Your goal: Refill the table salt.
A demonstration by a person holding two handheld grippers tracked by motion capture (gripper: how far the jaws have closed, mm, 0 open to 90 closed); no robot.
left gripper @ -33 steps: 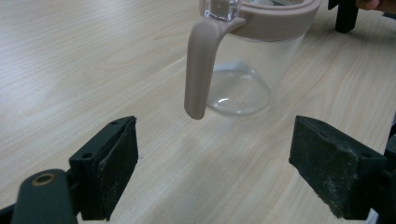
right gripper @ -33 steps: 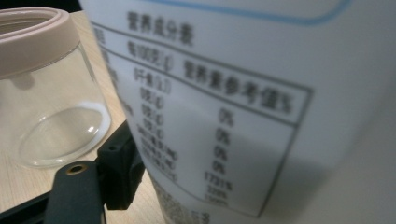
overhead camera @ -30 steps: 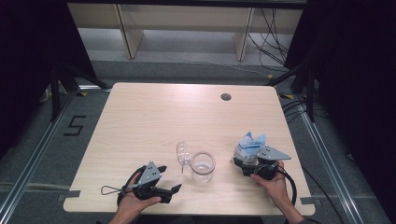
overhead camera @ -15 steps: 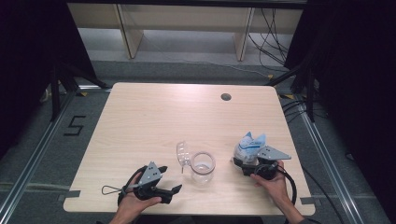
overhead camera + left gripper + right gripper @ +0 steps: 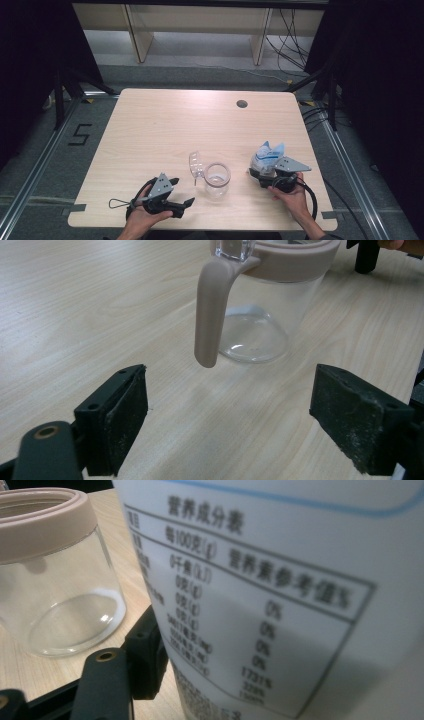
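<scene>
A clear jar [image 5: 217, 177] with a pale pink rim and handle [image 5: 210, 315] stands near the table's front edge, its hinged lid [image 5: 196, 164] flipped up. My left gripper [image 5: 182, 192] lies left of the jar, pointing at the handle, open and holding nothing. A white and blue printed bag [image 5: 267, 152] stands upright to the right of the jar. My right gripper [image 5: 260, 172] holds the bag low down. Its jaws have just been closing with the bag between them. In the right gripper view one pad [image 5: 145, 655] presses the bag's [image 5: 280, 605] side and the other is hidden behind it.
The wooden table [image 5: 165, 125] has a round cable hole [image 5: 242, 104] at its far right. Pale shelving [image 5: 195, 25] stands beyond the far edge, and dark curtains hang on both sides. A cable [image 5: 311, 192] loops from the right gripper by the front right corner.
</scene>
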